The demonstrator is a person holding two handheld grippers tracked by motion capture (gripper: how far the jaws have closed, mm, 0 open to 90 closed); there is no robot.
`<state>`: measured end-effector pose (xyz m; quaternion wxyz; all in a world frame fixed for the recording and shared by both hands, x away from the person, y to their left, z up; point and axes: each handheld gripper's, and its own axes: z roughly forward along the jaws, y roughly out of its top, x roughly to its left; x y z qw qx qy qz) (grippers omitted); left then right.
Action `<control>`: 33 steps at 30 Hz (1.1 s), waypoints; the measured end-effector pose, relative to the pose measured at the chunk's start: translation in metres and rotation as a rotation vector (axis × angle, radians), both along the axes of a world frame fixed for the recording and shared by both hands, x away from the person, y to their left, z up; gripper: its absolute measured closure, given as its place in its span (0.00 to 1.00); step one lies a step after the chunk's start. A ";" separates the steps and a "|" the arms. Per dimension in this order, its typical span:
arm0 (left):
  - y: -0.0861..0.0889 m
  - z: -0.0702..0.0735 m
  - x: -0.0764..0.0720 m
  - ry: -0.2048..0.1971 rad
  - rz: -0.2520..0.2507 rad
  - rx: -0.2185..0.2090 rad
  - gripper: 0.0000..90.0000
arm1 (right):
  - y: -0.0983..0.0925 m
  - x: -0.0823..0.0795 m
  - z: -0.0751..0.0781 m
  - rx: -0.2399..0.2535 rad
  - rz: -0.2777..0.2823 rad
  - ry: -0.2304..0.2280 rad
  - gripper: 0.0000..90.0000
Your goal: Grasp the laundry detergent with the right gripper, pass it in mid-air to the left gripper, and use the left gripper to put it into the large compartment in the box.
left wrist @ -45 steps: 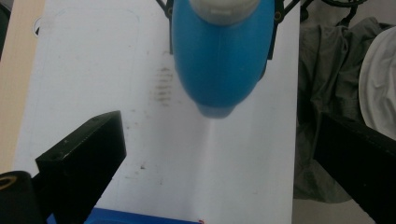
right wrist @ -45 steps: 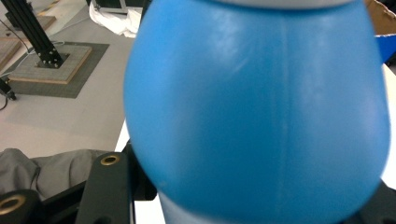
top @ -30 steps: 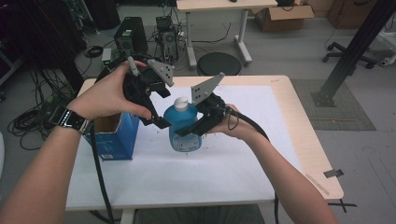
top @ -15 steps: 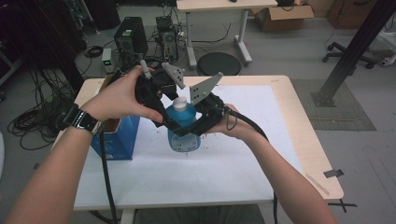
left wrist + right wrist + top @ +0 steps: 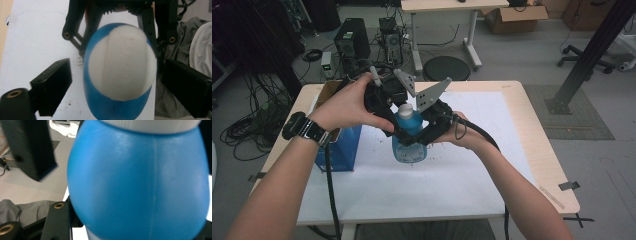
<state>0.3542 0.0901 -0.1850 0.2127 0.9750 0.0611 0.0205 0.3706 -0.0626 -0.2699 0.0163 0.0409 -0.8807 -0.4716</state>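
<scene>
The blue bottle [image 5: 410, 140] stands upright at the middle of the worktop [image 5: 512, 150]. The right claw [image 5: 414, 140] clenches its body from 3 o'clock. The left claw [image 5: 112, 82], over the white cap [image 5: 122, 67], has just been closing; its pads stand clear of the cap.

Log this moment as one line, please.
right tongs: shut on blue bottle | left tongs: over white cap, closing, pads not touching | bottle upright on table
</scene>
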 end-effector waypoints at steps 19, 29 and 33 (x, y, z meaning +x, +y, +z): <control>-0.001 0.000 -0.001 0.003 -0.005 0.001 0.21 | 0.002 -0.001 -0.002 -0.010 0.005 0.000 0.47; -0.001 0.000 -0.002 -0.002 -0.001 0.007 0.27 | 0.003 -0.001 -0.003 -0.013 0.003 -0.002 0.47; -0.002 -0.001 -0.002 -0.011 -0.002 0.015 0.30 | 0.003 -0.001 -0.003 -0.014 0.006 -0.001 0.47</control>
